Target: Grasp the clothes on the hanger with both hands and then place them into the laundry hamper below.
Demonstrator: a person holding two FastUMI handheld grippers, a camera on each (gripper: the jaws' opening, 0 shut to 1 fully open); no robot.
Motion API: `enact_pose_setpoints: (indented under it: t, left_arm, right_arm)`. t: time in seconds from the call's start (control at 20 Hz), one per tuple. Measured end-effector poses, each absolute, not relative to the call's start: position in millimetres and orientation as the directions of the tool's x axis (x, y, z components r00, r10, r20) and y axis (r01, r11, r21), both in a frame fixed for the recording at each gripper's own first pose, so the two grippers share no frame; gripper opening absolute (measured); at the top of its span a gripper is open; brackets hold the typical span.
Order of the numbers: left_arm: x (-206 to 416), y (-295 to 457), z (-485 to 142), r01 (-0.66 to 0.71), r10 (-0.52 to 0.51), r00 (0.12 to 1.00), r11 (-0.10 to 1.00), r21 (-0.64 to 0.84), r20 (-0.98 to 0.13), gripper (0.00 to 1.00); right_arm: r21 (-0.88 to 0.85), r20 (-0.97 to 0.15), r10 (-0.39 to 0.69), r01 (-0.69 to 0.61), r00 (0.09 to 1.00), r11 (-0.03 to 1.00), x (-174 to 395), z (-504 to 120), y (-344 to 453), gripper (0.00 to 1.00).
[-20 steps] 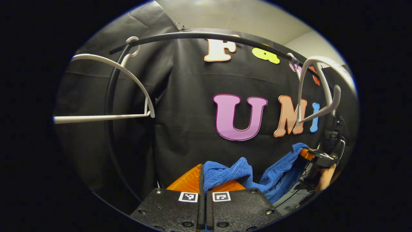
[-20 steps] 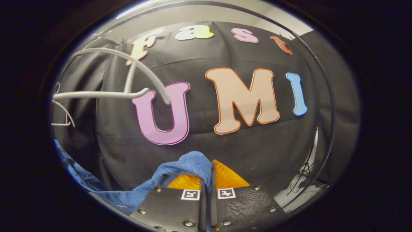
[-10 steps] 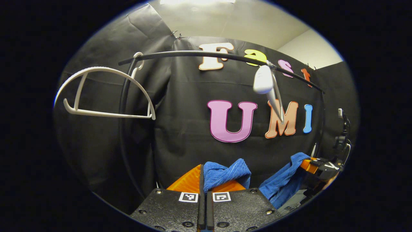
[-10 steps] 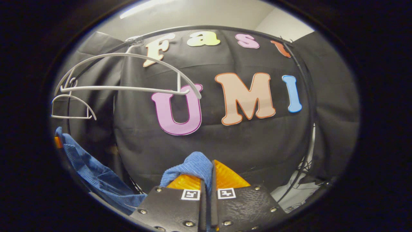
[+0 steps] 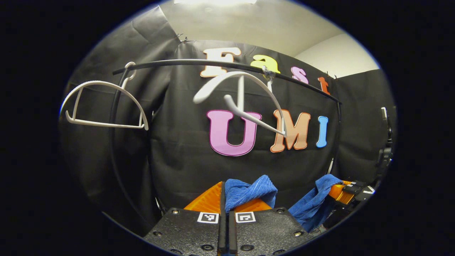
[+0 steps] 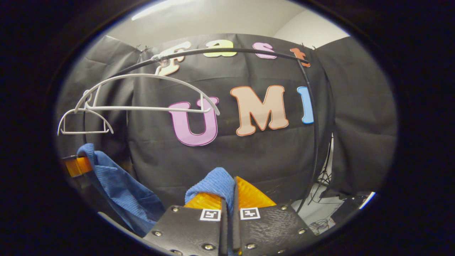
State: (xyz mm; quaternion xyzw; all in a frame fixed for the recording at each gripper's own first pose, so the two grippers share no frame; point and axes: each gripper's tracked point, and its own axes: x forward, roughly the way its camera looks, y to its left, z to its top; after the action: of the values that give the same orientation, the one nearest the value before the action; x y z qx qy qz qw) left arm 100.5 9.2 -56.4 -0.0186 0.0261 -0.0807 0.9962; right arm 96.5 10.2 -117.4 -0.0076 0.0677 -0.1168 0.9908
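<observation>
**Item:** blue ribbed knit garment (image 5: 249, 190), off its hanger and slung between the two grippers, below the rail.

**Tool state:** left gripper (image 5: 224, 199) pressed together on a bunched fold of the garment, which bulges over its fingertips. Right gripper (image 6: 229, 193) likewise pinched on a fold of the same cloth. In the left gripper view the right gripper sits low at the right edge, cloth draped from it.

**Fixtures:** thin black curved metal rail (image 5: 199, 64); bare white plastic hanger (image 5: 245, 97) on it, twisted askew; second white plastic hanger (image 5: 103, 105) at the rail's left end. Laundry hamper: place cannot be told.

**Risks (judged):**
- Each grip takes a small fold, so cloth could slip out of one gripper on the way down and leave the garment dangling from one side.
- The slack span could drape over the hamper rim if the grippers stay well apart.
- The askew hanger may swing, but the cloth hangs apart from it, so a snag looks unlikely.

**Pose:** both grippers level, side by side, aimed at the booth wall, beneath the hangers.
</observation>
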Motion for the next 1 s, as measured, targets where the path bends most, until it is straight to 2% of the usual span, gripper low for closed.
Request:
enact_pose_setpoints:
  t: [0.3,0.4,0.55,0.75,1.0]
  left_arm:
    - [109,-16,-34,0.192,-0.193,0.981,0.979,-0.064,-0.006,0.05]
    - [113,-22,-29,0.197,-0.197,0.980,0.979,-0.056,0.011,0.01]
    - [125,-22,-34,0.183,-0.182,0.983,0.982,-0.052,0.024,0.03]
    - [141,-31,-69,0.199,-0.200,0.980,0.978,-0.064,0.003,0.03]
    - [167,-38,-124,0.210,-0.215,0.974,0.975,-0.074,-0.067,0.03]
  right_arm:
    - [-0.013,-0.085,-0.218,0.218,0.972,0.976,87,-85,12,0.06]
    - [-0.001,-0.072,-0.215,0.215,0.974,0.977,87,-79,15,0.06]
    - [0.018,-0.053,-0.219,0.220,0.974,0.975,91,-74,16,0.06]
    - [0.042,-0.051,-0.206,0.209,0.977,0.977,105,-95,18,0.06]
    - [0.067,-0.121,-0.213,0.222,0.969,0.973,127,-152,11,0.05]
